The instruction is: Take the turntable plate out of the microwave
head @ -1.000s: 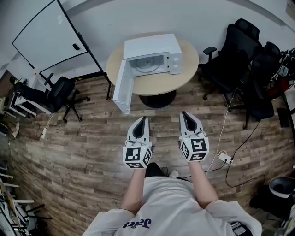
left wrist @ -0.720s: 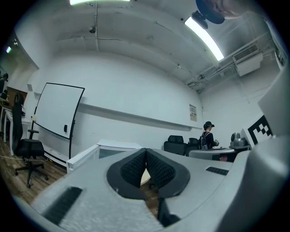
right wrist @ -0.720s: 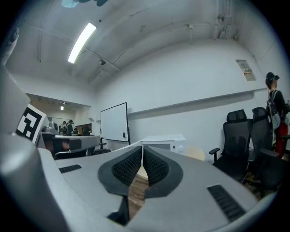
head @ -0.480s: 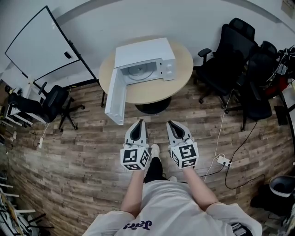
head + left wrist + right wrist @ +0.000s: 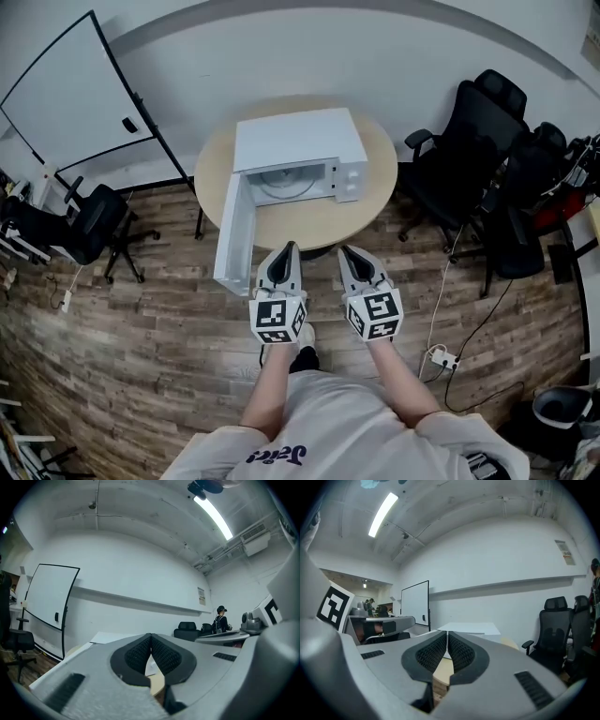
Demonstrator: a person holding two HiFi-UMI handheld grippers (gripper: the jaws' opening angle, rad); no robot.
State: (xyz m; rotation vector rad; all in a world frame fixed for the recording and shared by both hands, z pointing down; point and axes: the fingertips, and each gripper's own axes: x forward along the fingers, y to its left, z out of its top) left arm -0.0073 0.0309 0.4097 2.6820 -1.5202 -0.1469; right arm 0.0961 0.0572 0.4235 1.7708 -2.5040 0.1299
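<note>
**Both grippers shut and empty; the plate sits in the open microwave**

My left gripper (image 5: 290,247) and right gripper (image 5: 344,251) hang side by side, pointing at the round table (image 5: 380,164). Each has its jaws pressed together with nothing between them. The turntable plate (image 5: 286,186) lies flat inside the white microwave (image 5: 300,141), whose door (image 5: 234,234) stands open to the left. It looks like glass, so I expect it to be stiff, fairly heavy, slick and breakable. I would part the jaws, pinch its near rim, lift it slightly and draw it out level, with the other gripper steadying it.
</note>
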